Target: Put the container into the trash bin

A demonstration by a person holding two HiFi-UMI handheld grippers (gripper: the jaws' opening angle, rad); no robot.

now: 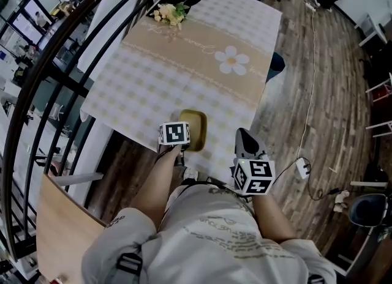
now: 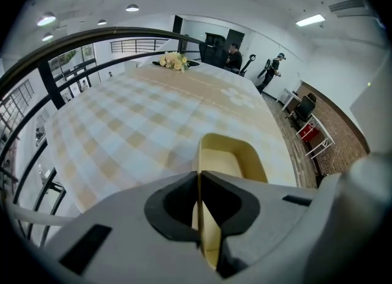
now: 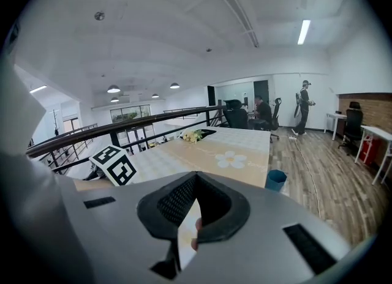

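Left claw (image 2: pixel 197 179) clamps the yellow container's (image 2: pixel 231 157) wall; it should lift level toward the blue bin (image 3: pixel 275 180). Right claw (image 3: pixel 187 215) sits closed, empty.

Trash bin (image 1: pixel 277 64) half-hidden, seemingly behind table (image 1: pixel 153 87)

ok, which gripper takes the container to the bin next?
Left. The left gripper is shut on the yellow container; the right gripper is clear of it, empty. The blue bin stands on the floor beside the table.
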